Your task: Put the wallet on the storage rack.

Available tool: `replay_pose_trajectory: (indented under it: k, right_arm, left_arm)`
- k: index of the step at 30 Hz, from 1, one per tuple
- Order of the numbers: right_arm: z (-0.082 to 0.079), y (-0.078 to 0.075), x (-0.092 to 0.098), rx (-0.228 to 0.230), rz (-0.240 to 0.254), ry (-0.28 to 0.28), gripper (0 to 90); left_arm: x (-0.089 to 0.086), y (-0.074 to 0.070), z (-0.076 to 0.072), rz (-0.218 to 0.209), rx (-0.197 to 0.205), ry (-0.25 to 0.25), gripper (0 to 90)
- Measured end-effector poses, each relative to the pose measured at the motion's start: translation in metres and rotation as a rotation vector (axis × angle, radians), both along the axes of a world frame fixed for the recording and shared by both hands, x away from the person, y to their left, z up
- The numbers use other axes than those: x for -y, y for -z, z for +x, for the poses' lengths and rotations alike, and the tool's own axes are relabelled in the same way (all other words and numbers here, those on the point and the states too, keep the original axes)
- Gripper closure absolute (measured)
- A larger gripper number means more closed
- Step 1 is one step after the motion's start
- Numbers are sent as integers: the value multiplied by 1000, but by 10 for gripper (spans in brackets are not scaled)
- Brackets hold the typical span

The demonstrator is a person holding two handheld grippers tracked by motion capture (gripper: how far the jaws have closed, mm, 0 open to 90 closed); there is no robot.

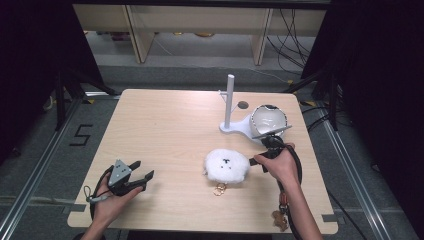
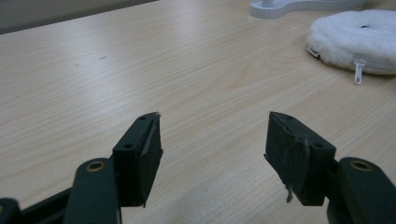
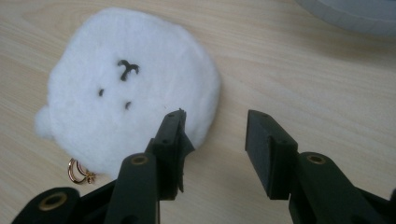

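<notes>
Jaws apart beside round, fluffy white pouch (image 3: pixel 135 88), small embroidered face.

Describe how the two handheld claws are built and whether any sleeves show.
Both are black two-jaw tools with flat dark pads and brass-coloured pivot rivets. The left claw carries a grey three-cornered plate on top; a black cable loops from the right claw. Forearms are bare, no sleeves visible.

A light wood-grain counter (image 1: pixel 165 130) with rounded corners carries a fluffy white round pouch (image 1: pixel 226 165) with a small stitched face, a gold ring clasp (image 1: pixel 219 189) lying at its near edge. Farther back stands a white stand (image 1: pixel 229 107) with an upright post, its flat base resting on the counter.
</notes>
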State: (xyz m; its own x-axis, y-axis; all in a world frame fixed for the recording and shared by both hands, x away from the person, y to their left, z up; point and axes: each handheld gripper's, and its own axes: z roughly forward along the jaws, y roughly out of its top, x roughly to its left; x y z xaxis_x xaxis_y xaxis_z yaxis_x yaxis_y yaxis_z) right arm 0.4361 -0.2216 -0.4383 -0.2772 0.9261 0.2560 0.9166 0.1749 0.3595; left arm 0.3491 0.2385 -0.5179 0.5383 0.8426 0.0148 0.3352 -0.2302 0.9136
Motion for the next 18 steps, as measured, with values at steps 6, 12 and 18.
replay_pose_trajectory:
  k: [6, 12, 18]
  right_arm:
    - [13, 0, -15, -53, -40, -42, 573]
    - [21, 9, -23, -77, -45, -59, 546]
    - [30, 17, -33, -105, -66, -60, 506]
  left_arm:
    - [1, -1, -1, 6, 4, 3, 352]
    - [3, 1, -2, 0, 5, 11, 351]
    - [3, 1, -1, -1, 4, 17, 351]
